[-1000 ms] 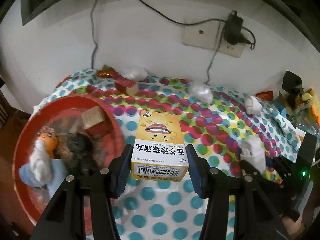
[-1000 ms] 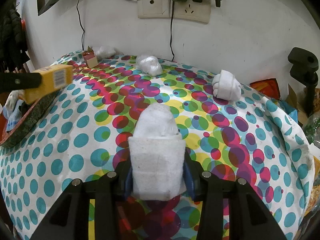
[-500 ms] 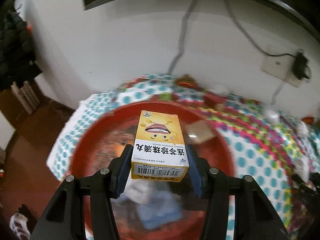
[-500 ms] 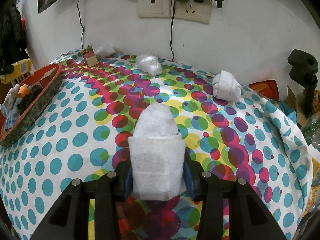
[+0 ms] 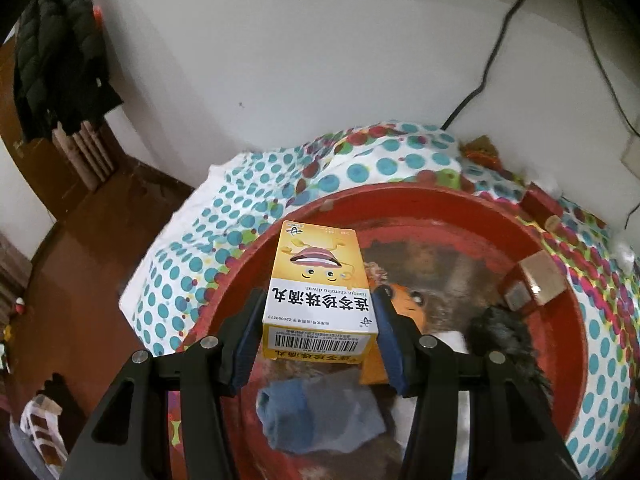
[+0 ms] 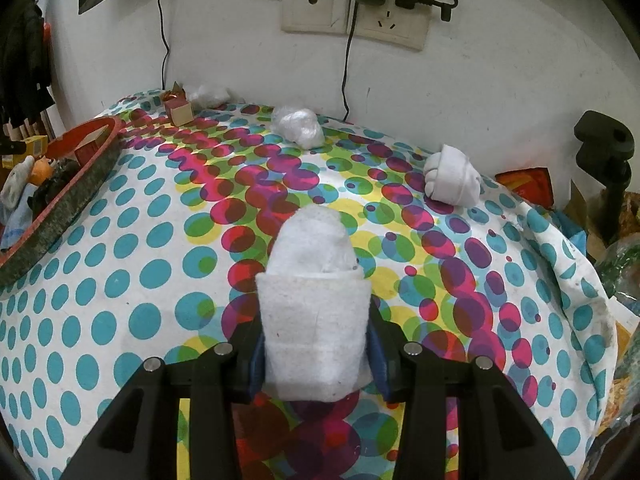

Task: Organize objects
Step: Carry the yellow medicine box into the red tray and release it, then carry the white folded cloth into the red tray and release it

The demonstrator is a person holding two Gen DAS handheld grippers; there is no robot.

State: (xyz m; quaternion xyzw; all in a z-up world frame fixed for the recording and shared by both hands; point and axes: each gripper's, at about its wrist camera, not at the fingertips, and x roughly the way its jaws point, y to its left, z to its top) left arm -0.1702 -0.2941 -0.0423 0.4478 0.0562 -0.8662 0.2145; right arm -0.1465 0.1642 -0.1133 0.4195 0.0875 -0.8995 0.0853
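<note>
My left gripper (image 5: 318, 332) is shut on a yellow medicine box (image 5: 320, 288) and holds it over the near left part of a red round tray (image 5: 440, 196). The tray holds a blue sock (image 5: 320, 420), an orange toy (image 5: 408, 304), a dark furry thing (image 5: 508, 340) and a small carton (image 5: 536, 284). My right gripper (image 6: 314, 344) is shut on a rolled white sock (image 6: 314, 304) above the dotted tablecloth (image 6: 140, 280). The tray (image 6: 76, 196) shows at the far left of the right wrist view.
On the cloth lie another rolled white sock (image 6: 452, 178), a crumpled white plastic bag (image 6: 300, 126) and a small red box (image 6: 180, 110) near the wall. Cables hang from a wall socket (image 6: 352, 12). A black clamp (image 6: 604, 140) stands at the right edge. Brown floor (image 5: 80, 260) lies left of the table.
My left gripper has carried the yellow box leftward from over the cloth to over the red tray, and the view swung left. The right gripper with its sock has stayed still.
</note>
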